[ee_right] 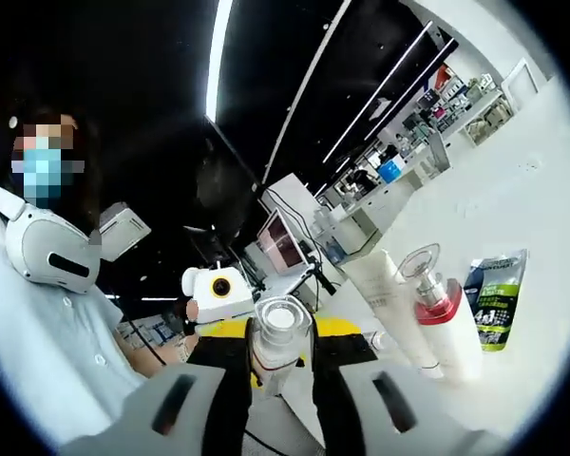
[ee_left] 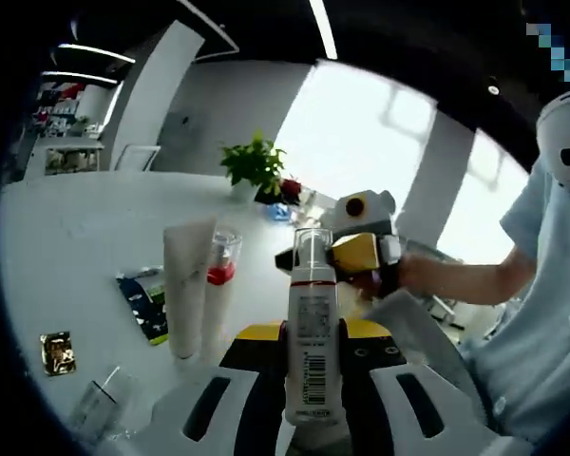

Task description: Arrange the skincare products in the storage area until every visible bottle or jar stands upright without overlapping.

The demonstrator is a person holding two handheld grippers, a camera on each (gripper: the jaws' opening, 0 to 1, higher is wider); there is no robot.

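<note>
A wide white counter [ee_left: 85, 237] carries the things. A person in a pale blue shirt [ee_left: 541, 313] stands beside it. The left gripper [ee_left: 311, 404] has its fingers clamped on a white bottle [ee_left: 312, 342] with a clear cap and a barcode label, held above the counter. The right gripper [ee_right: 278, 380] has its fingers pressed against the same bottle [ee_right: 277, 344], seen end on. A tall white tube [ee_left: 187, 285] stands upright on the counter, touching a pump bottle [ee_left: 219, 275] with a red collar. Near the tube lie a dark green packet [ee_left: 147, 304] and, farther off, a small gold packet [ee_left: 58, 351]. A potted plant [ee_left: 255, 166] sits at the far edge.
</note>
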